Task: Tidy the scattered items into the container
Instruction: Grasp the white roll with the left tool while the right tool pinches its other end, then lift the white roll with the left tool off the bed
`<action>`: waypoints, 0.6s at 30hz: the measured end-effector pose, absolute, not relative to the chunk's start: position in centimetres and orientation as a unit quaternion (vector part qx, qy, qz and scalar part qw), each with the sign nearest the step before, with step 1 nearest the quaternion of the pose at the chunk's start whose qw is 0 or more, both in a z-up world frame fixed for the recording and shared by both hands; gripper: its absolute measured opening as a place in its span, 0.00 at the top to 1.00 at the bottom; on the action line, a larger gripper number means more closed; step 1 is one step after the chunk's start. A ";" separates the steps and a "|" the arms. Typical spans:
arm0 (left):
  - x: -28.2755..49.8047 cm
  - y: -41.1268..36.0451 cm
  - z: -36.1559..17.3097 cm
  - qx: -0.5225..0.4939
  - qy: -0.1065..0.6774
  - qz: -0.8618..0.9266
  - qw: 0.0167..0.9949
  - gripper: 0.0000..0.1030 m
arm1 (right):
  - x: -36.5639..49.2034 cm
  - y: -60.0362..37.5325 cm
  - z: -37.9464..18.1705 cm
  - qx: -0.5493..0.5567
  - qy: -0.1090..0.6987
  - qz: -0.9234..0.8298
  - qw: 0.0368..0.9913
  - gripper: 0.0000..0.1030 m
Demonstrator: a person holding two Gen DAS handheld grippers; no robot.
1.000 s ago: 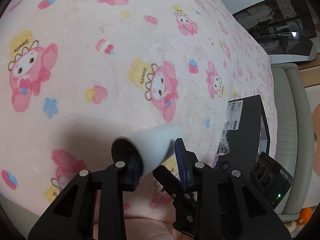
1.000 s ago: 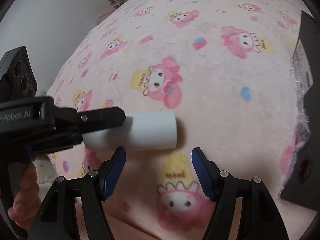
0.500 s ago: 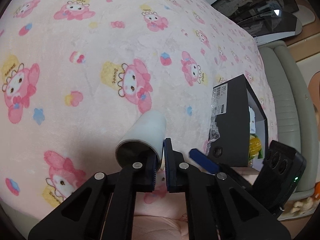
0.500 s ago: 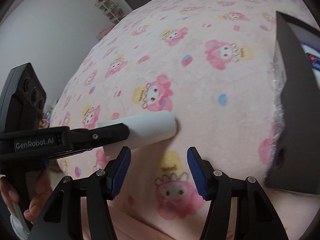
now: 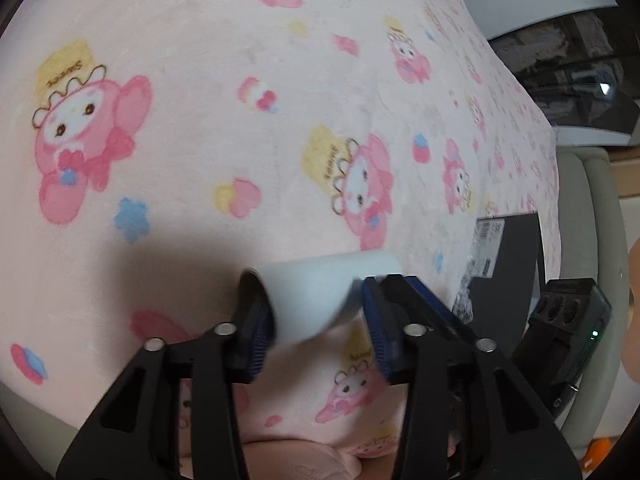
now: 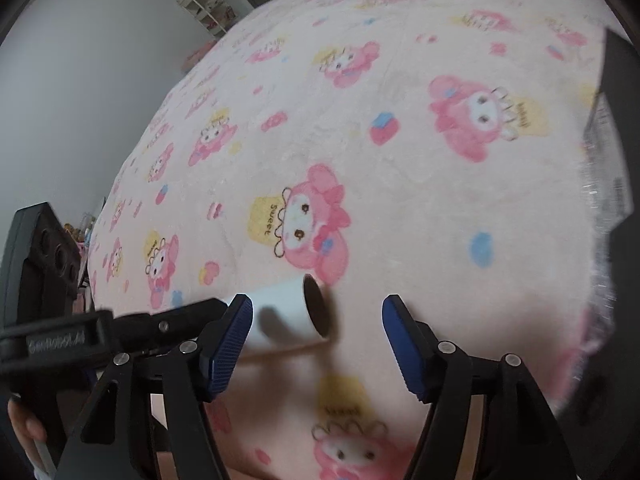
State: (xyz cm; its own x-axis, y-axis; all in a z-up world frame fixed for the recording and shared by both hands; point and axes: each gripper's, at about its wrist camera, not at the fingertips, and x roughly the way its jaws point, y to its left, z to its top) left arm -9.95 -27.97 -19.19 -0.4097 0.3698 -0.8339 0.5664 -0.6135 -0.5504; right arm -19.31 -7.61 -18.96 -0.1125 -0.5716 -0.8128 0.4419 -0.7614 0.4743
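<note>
A white hollow tube [image 5: 320, 292] lies on its side on the pink cartoon-print blanket [image 5: 240, 120]. My left gripper [image 5: 320, 324] is open, its blue pads on either side of the tube's near end. In the right wrist view the tube [image 6: 286, 312] lies just beyond my left finger, dark open end facing right. My right gripper [image 6: 316, 348] is open and empty. The black container box [image 5: 508, 264] stands at the right; in the right wrist view its wall [image 6: 622, 152] is at the far right edge.
A crinkled clear plastic bag [image 5: 466, 296] hangs at the box's near side. The other gripper's body [image 5: 568, 332] is low at the right. A grey-green padded edge [image 5: 588, 240] and dark furniture [image 5: 568, 80] lie beyond the blanket. A wall and small shelf [image 6: 208, 12] stand far left.
My left gripper, pinched shut on the tube's rim half a second ago, has opened wide and the tube lies flat again. The tube has turned; its open end now faces the right gripper.
</note>
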 end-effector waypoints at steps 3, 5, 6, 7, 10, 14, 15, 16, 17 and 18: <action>-10.0 -28.2 -20.0 0.537 0.453 -0.708 0.065 0.64 | -19.8 -8.0 -20.0 0.577 -0.082 -0.729 0.359 0.37; -10.2 -28.0 -20.1 0.539 0.452 -0.708 0.063 0.64 | -20.1 -8.0 -20.3 0.576 -0.100 -0.721 0.373 0.40; -10.3 -27.9 -20.1 0.539 0.451 -0.708 0.062 0.64 | -20.1 -7.8 -20.4 0.573 -0.110 -0.716 0.382 0.40; -10.4 -27.8 -20.1 0.540 0.451 -0.708 0.060 0.64 | -20.1 -7.6 -20.4 0.572 -0.122 -0.709 0.393 0.42; -10.6 -27.6 -20.3 0.541 0.452 -0.707 0.051 0.64 | -19.8 -7.7 -19.6 0.567 -0.138 -0.695 0.420 0.48; -10.2 -28.2 -20.0 0.533 0.462 -0.706 0.059 0.64 | -19.4 -8.1 -18.5 0.555 -0.107 -0.712 0.417 0.49; -9.8 -28.6 -19.8 0.526 0.465 -0.709 0.068 0.64 | -19.4 -8.2 -18.3 0.552 -0.098 -0.719 0.410 0.49; -9.4 -29.0 -19.6 0.517 0.469 -0.712 0.078 0.63 | -19.4 -8.3 -18.1 0.550 -0.090 -0.727 0.402 0.49; -9.0 -29.3 -19.3 0.506 0.474 -0.715 0.087 0.62 | -19.4 -8.3 -18.1 0.547 -0.082 -0.733 0.395 0.49; -8.6 -29.7 -19.1 0.498 0.477 -0.718 0.096 0.59 | -19.5 -8.4 -18.1 0.545 -0.075 -0.740 0.388 0.48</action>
State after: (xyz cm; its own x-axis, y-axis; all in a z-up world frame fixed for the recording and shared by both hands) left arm -8.61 -29.68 -19.10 -0.4860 0.3376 -0.8061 0.6127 -0.5262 -0.5897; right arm -19.46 -8.37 -18.05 -0.1055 -0.6563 -0.7471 0.4919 -0.6874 0.5344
